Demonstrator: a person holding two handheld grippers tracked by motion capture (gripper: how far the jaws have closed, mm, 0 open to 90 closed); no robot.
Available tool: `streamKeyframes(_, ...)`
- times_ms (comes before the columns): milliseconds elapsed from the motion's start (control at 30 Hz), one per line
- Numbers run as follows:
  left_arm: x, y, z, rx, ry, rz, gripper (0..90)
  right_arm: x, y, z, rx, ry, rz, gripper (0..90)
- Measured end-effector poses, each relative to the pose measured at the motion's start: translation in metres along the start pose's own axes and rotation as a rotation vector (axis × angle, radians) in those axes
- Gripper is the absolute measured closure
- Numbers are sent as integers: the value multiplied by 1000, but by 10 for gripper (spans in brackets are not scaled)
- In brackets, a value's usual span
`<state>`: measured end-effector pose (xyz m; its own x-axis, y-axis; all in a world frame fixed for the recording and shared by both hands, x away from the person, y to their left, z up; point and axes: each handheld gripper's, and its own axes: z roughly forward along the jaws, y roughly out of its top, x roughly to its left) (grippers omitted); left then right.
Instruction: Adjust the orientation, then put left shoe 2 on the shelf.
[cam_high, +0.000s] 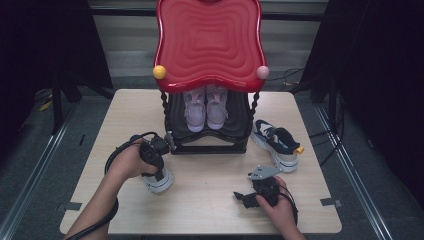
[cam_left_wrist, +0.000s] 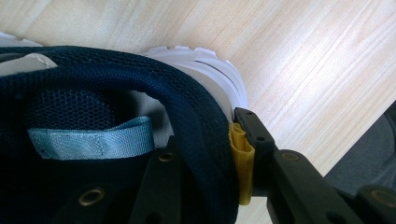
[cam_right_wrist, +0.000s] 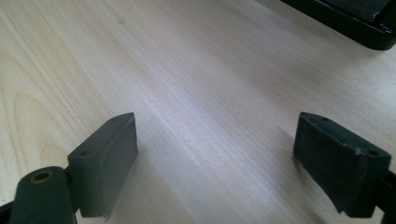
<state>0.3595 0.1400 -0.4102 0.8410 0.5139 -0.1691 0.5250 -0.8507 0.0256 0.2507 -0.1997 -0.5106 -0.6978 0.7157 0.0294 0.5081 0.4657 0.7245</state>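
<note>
Tabletop (cam_high: 210, 210) of pale wood is carrying everything, and at its twelve o'clock edge the tall rack with the wavy red plastic top and black lower shelf (cam_high: 209, 45) is standing with a pair of pale lilac sneakers (cam_high: 205, 109) side by side on the shelf. At about three o'clock from the rack's foot, a navy-and-white mesh sneaker with a yellow heel tab (cam_high: 276, 143) is lying alone on the wood.

Its twin, the navy mesh sneaker with a white ridged sole (cam_left_wrist: 116, 93), is sitting near nine o'clock of the tabletop's middle, just beside the rack's front left corner. The left gripper (cam_left_wrist: 210, 163) is clamping it at the heel: one jaw is reaching inside the collar, the other is pressing on the small yellow pull tab (cam_left_wrist: 242, 163) outside. The right gripper (cam_right_wrist: 215, 163) is resting wide, holding nothing, near five o'clock over bare wood.

The bite is looking thin, taking padded collar and soft tab only. On lifting, the heavy sole is likely to swing the toe down, and the collar could be slipping out. The rack post is close, so a swinging shoe may be knocking it or nudging the lilac pair.
</note>
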Motion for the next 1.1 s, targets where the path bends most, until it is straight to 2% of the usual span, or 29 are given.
streamKeyframes(267, -4, -2, -13, -1, 17, 23, 732, 0, 0, 0, 1, 0, 1, 132)
streamKeyframes(300, -6, -2, -15, -9, 14, 16, 732, 0, 0, 0, 1, 0, 1, 132)
streamKeyframes(367, -6, -2, -21, 4, 19, 32, 732, 0, 0, 0, 0, 0, 0, 133)
streamKeyframes(433, -9, -3, -25, -9, 14, 26, 732, 0, 0, 0, 0, 0, 0, 132)
streamKeyframes(467, -9, -3, -29, -1, 18, 41, 732, 0, 0, 0, -1, 0, 3, 132)
streamKeyframes(600, -11, -6, -44, -13, 31, 41, 731, 0, 0, 0, -3, 0, 1, 132)
streamKeyframes(800, -17, -9, -65, 7, 48, 65, 731, 0, 0, 0, -3, -1, 1, 133)
streamKeyframes(933, -22, -7, -80, 1, 58, 78, 731, 0, 0, 0, -2, -1, 1, 132)
streamKeyframes(1100, -27, -5, -102, 15, 101, 99, 730, 0, 0, 0, -2, -1, 1, 132)
